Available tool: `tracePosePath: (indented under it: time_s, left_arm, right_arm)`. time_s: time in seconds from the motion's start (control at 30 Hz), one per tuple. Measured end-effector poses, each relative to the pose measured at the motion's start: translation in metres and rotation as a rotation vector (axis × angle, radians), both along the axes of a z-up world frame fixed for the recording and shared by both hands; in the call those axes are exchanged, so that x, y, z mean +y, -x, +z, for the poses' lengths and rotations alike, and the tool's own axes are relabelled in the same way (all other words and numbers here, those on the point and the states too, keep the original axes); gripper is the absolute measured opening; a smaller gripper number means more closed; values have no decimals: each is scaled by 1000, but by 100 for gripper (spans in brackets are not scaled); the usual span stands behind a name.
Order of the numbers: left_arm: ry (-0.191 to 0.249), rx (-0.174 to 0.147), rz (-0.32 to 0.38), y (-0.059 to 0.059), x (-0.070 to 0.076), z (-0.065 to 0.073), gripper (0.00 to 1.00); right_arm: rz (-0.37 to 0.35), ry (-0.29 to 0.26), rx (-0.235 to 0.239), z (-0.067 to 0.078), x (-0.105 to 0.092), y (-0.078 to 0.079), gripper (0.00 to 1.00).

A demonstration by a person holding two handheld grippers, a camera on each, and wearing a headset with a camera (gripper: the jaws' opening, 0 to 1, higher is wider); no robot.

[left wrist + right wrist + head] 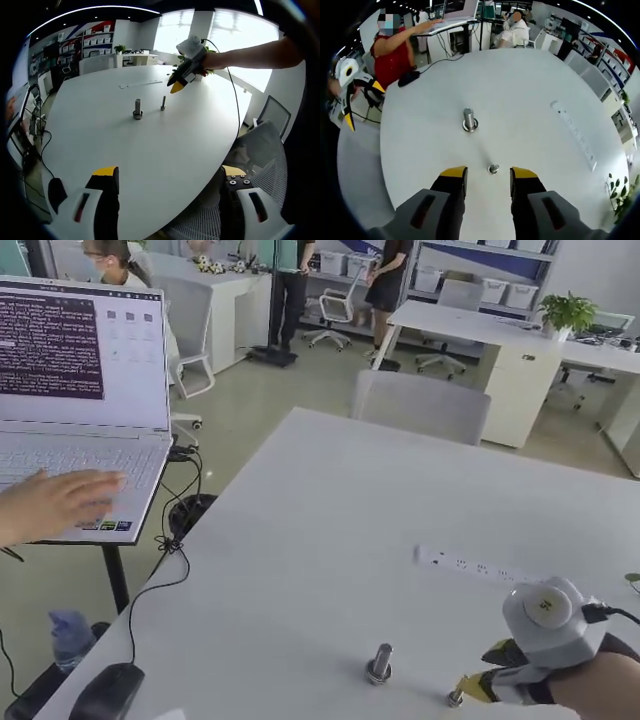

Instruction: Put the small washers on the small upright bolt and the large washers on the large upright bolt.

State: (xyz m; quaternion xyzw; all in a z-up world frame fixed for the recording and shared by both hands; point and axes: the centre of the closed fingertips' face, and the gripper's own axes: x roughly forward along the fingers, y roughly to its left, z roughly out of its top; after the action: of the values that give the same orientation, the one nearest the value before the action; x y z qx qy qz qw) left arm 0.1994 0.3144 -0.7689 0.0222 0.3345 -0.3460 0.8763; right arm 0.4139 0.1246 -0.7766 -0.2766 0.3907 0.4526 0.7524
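Here, the worktop (530,85) was smooth and white; the large bolt (469,120), a metal cylinder, stood upright. The small bolt (493,168) sat between the right claw (489,173) tips, jaws apart. The left claw (169,171) gaped wide, empty.

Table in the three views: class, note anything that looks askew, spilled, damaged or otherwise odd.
Nothing stands out. The large bolt and the small bolt both stand upright on the white table, apart from each other, and the power strip lies flat. No spill or damage is visible.

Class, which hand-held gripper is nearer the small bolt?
Right. The right hand-held gripper hovers just short of the small bolt; the left hand-held gripper is away by the table edge.
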Motion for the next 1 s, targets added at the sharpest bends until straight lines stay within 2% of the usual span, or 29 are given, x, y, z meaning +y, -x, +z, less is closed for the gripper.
tracePosePath:
  time_s: [0.17, 0.27, 0.5, 0.6, 0.67, 0.77, 0.83, 0.93, 0.97, 1.0]
  left_arm:
    - [7, -14, 8, -1, -1, 2, 84]
    - [15, -8, 12, -1, -3, 3, 84]
    - [24, -41, 20, -5, -3, 13, 85]
    - [27, -60, 27, -6, -3, 17, 86]
    - [33, -68, 30, -6, -4, 20, 87]
    - [36, -71, 31, -6, -4, 21, 87]
    - [40, -71, 28, -6, -5, 21, 87]
    - [34, -70, 17, -6, -6, 22, 87]
    - [44, -71, 18, -6, -6, 24, 87]
    - [101, -60, 40, -8, -11, 29, 87]
  right_arm:
    - [-33, -99, -29, 17, -7, 14, 43]
    - [-67, -168, -19, 27, -12, 29, 45]
    - [-91, -308, -63, 48, -21, 63, 54]
    - [-105, -374, -98, 58, -26, 74, 59]
    - [-122, -421, -128, 67, -29, 80, 62]
    - [-199, -516, -132, 79, -37, 91, 65]
    - [-223, -550, -141, 83, -41, 100, 68]
    - [-236, -562, -159, 81, -49, 115, 73]
    - [-245, -570, -160, 79, -51, 119, 74]
    - [-253, -571, -151, 75, -54, 125, 75]
